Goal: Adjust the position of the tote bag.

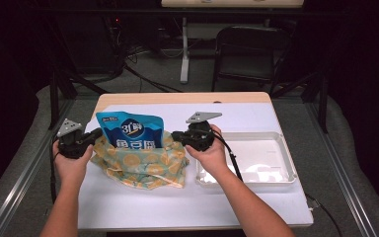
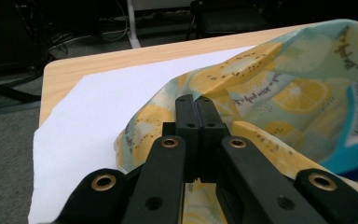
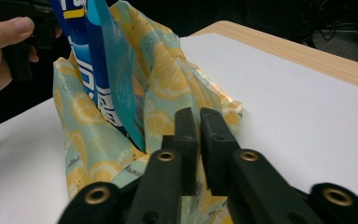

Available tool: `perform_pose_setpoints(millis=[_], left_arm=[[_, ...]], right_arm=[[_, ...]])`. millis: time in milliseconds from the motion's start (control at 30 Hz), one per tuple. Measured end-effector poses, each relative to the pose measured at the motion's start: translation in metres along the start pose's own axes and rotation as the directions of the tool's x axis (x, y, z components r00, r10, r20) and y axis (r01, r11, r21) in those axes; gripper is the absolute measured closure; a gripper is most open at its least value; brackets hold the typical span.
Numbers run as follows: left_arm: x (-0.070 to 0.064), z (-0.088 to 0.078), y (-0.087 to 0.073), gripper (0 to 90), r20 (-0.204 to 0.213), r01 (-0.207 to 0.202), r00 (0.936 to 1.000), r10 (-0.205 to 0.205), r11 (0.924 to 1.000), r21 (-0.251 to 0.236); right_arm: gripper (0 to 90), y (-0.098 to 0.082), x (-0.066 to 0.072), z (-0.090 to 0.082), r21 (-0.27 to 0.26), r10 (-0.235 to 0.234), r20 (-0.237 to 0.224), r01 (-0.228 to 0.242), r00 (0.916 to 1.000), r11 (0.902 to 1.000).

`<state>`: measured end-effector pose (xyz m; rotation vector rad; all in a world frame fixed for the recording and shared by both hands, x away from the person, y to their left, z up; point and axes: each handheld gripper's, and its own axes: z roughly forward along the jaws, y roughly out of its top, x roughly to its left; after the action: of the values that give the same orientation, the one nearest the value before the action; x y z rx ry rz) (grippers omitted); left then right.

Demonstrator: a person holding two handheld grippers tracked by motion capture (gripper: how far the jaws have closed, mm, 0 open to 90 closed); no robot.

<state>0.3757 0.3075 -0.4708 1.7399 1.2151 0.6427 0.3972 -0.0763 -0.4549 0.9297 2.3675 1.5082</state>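
A lemon-print cloth bag sits crumpled near the table's middle, its mouth spread open left and right. A blue snack pouch stands upright inside it, its top half rising above the bag's rim.

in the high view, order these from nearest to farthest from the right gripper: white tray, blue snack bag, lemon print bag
1. lemon print bag: pinched at the right gripper, on its left.
2. white tray: just right of that hand.
3. blue snack bag: upright inside the lemon bag, farther left.
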Motion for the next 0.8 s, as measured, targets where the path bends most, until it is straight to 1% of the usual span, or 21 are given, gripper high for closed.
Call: perform_pose_setpoints(millis=[33, 100, 267, 367, 400, 500, 633, 700, 800], left_arm=[[0.001, 0.002, 0.000, 90.0, 0.002, 0.010, 1.0000, -0.010, 0.9999, -0.004], [0.002, 0.005, 0.000, 90.0, 0.004, 0.014, 0.9999, -0.014, 0.9999, 0.000], [0.002, 0.010, -0.004, 90.0, -0.005, -0.005, 1.0000, 0.005, 0.9996, 0.026], [0.003, 0.013, -0.007, 90.0, -0.013, -0.010, 0.9999, 0.010, 0.9992, 0.040], [0.003, 0.013, -0.007, 90.0, -0.016, -0.011, 0.9998, 0.012, 0.9989, 0.045], [0.004, 0.016, -0.010, 90.0, -0.024, -0.009, 0.9997, 0.011, 0.9980, 0.063], [0.004, 0.020, -0.013, 90.0, -0.035, -0.012, 0.9993, 0.015, 0.9962, 0.086], [0.005, 0.022, -0.015, 90.0, -0.033, -0.010, 0.9994, 0.013, 0.9956, 0.093], [0.006, 0.024, -0.018, 90.0, -0.029, -0.001, 0.9996, 0.004, 0.9939, 0.110]], right_arm=[[89.7, 0.000, 0.000, 0.001, -0.003, -0.001, 0.005, 0.001, 1.0000, 1.0000], [90.0, 0.001, -0.002, 0.002, 0.001, -0.009, 0.017, 0.009, 0.9998, 1.0000], [90.0, 0.003, -0.007, 0.007, 0.007, -0.020, 0.063, 0.019, 0.9979, 0.9998], [90.0, 0.002, -0.012, 0.012, 0.025, -0.029, 0.095, 0.027, 0.9950, 0.9993], [90.0, 0.001, -0.014, 0.015, 0.033, -0.025, 0.107, 0.022, 0.9939, 0.9992], [90.0, -0.002, -0.020, 0.022, 0.059, -0.020, 0.121, 0.013, 0.9924, 0.9982], [90.0, -0.005, -0.024, 0.029, 0.083, -0.016, 0.139, 0.005, 0.9901, 0.9965], [90.0, -0.007, -0.025, 0.033, 0.080, -0.011, 0.147, -0.001, 0.9891, 0.9968], [90.0, -0.009, -0.028, 0.038, 0.101, -0.008, 0.154, -0.008, 0.9880, 0.9949]])
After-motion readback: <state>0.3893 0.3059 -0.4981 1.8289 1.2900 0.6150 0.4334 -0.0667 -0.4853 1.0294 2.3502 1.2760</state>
